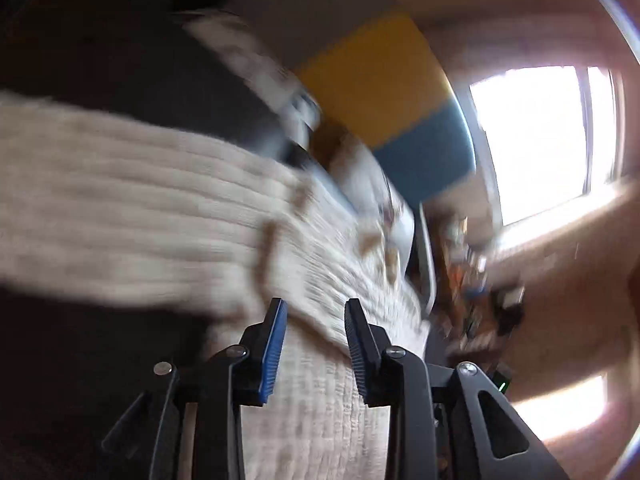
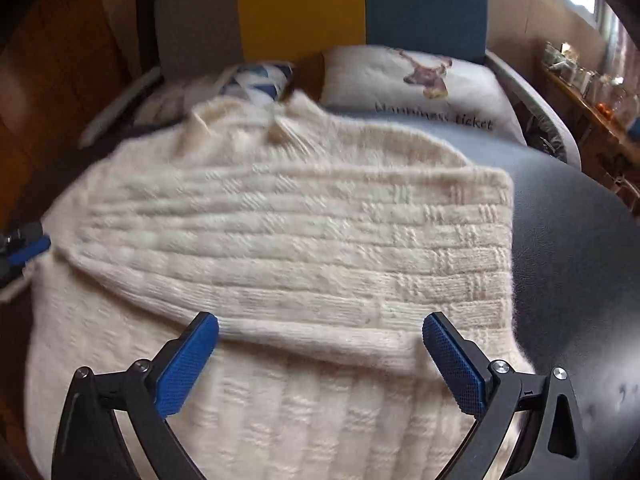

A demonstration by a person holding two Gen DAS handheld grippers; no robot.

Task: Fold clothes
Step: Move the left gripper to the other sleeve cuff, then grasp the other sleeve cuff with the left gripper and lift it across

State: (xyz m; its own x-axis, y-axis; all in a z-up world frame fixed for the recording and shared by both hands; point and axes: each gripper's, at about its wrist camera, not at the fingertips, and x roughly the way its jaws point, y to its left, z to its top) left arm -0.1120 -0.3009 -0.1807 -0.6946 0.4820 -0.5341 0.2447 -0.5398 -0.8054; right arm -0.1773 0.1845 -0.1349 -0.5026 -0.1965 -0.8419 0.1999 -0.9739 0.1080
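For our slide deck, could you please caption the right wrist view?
Open right gripper above a cream knit sweater with one sleeve folded across, pillow behind.

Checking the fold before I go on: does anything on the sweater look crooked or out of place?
Mostly tidy. The cream knitted sweater lies on the dark round table, one sleeve folded across it. Its neckline end is slightly rumpled near the patterned pillows.

surface [image 2: 580, 240]: dark, rounded, bare at right; directly on it: cream knit sweater [image 2: 280, 240], spread flat, one part folded across the body; far edge: sweater close to white printed cushion [image 2: 420, 84] on seat behind
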